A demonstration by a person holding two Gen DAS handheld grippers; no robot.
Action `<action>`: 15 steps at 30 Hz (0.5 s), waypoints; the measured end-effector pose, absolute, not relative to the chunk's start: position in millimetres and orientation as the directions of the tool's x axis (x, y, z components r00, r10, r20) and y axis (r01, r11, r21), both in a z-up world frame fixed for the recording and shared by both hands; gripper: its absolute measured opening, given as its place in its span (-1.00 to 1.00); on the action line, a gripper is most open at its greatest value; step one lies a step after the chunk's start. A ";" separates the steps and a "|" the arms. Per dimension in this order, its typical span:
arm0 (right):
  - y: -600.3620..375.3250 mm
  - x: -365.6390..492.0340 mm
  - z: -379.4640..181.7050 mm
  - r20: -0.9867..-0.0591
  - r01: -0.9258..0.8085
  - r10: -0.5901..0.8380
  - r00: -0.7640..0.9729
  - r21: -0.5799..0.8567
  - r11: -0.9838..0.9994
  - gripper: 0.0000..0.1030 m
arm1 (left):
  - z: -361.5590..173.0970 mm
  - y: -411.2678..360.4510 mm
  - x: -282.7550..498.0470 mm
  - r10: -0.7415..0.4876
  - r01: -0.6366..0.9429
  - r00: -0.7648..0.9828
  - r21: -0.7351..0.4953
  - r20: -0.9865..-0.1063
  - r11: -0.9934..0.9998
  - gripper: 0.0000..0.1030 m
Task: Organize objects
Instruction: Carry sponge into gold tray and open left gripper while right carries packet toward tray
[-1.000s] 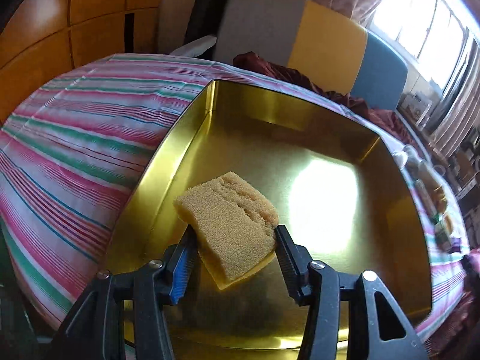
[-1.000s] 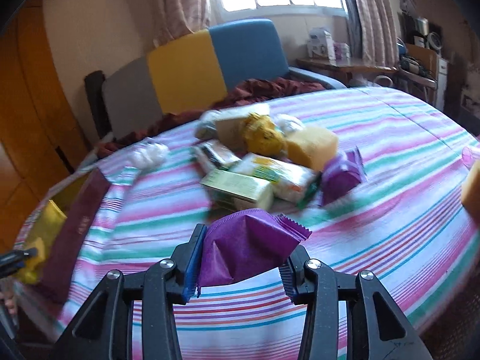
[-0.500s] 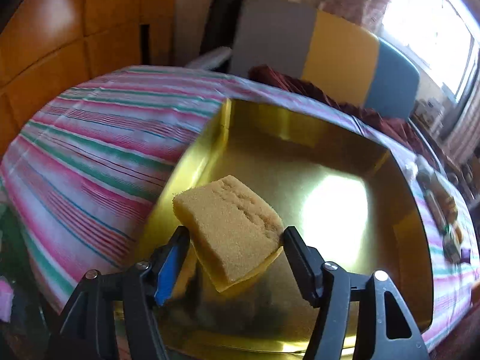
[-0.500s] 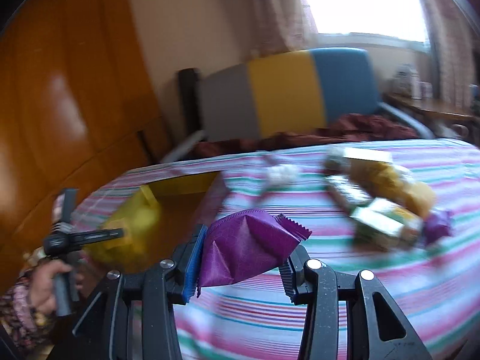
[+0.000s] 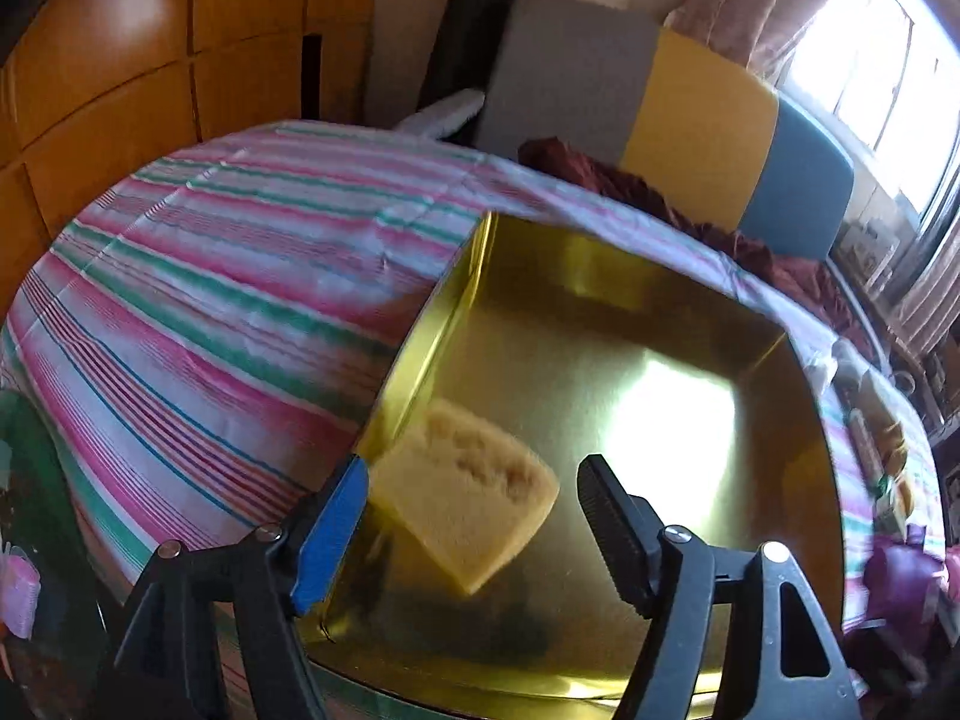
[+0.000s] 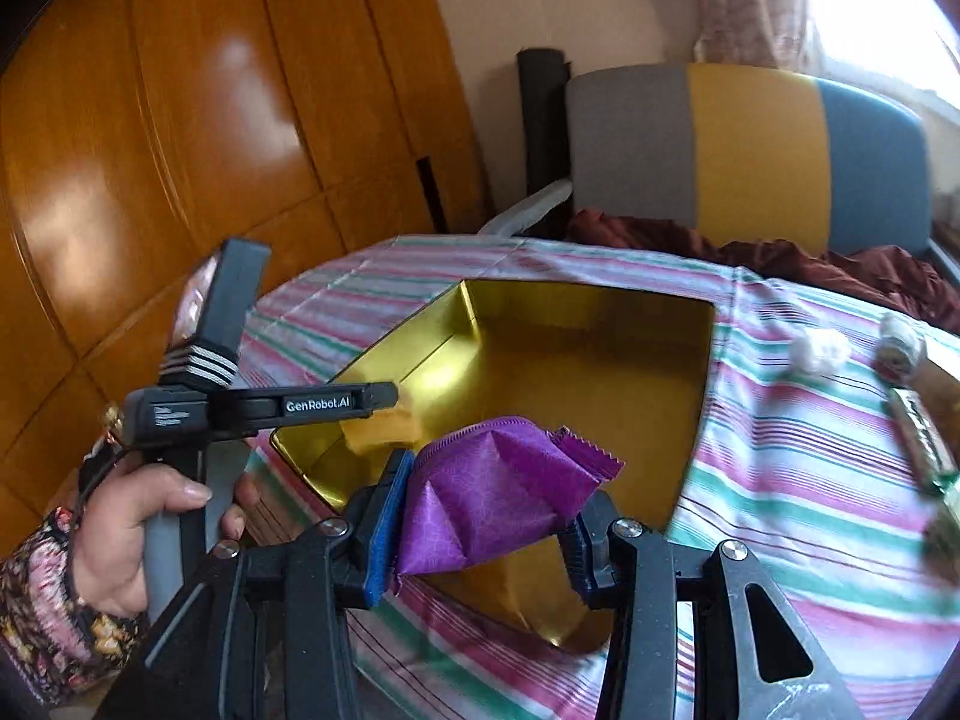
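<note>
A yellow sponge lies tilted in the near left corner of the gold metal tin on the striped tablecloth. My left gripper is open around the sponge with a gap on both sides; its fingers do not touch it. My right gripper is shut on a purple snack packet and holds it above the tin's near edge. The left gripper shows in the right wrist view, over the tin's left corner.
Several loose packets and boxes lie on the tablecloth to the right of the tin. A grey, yellow and blue chair stands behind the table. Wooden panels line the left.
My left gripper opened and the sponge dropped from its fingers into the tin's corner. My right gripper swung left with the purple packet from the pile of items to the tin.
</note>
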State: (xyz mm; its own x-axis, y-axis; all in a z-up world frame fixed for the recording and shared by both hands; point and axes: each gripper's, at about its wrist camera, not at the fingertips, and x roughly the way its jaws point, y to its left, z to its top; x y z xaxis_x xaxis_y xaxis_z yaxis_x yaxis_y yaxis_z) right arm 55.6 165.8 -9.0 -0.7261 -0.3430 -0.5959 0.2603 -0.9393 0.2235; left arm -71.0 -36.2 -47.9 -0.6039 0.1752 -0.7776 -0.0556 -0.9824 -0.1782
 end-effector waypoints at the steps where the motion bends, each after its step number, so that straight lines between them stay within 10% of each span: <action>1: 160.9 49.4 -12.4 -0.608 0.264 -0.348 -0.714 0.226 -0.938 -0.12 | -41.8 -40.5 -69.1 0.168 -0.036 -0.632 -0.188 -0.757 -0.982 0.43; 15: 111.8 -1.9 -52.9 -0.708 0.286 -0.383 -0.594 0.260 -0.922 -0.11 | -0.8 -95.3 -52.1 0.090 0.159 -0.802 -0.357 -0.591 -0.920 0.44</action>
State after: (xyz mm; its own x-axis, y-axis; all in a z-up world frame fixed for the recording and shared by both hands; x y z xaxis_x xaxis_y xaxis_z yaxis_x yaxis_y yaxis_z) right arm -1.9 111.8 -52.9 -0.5936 -0.3833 -0.7076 0.2856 -0.9224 0.2601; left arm -52.1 -95.3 -0.8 -0.8017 0.0904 -0.5909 0.1594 -0.9204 -0.3571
